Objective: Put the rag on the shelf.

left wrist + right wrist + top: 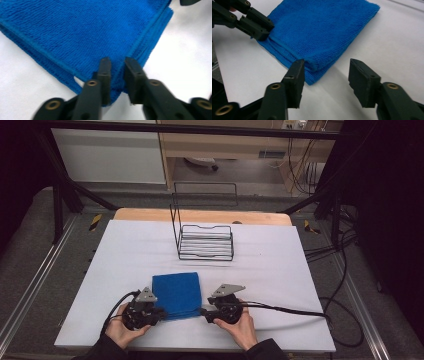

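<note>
Two grippers meet a folded blue towel on the white table. Left gripper pinches its near-left corner; right gripper stands open around the near-right corner, unclamped.

Blue towel; white table cover; black wire rack; black tools; grey plates.

Lab-type recording setup: white table boxed in by black metal frame, loose cables trailing over grey carpeted floor, wooden shelving and white cabinet behind.
</note>
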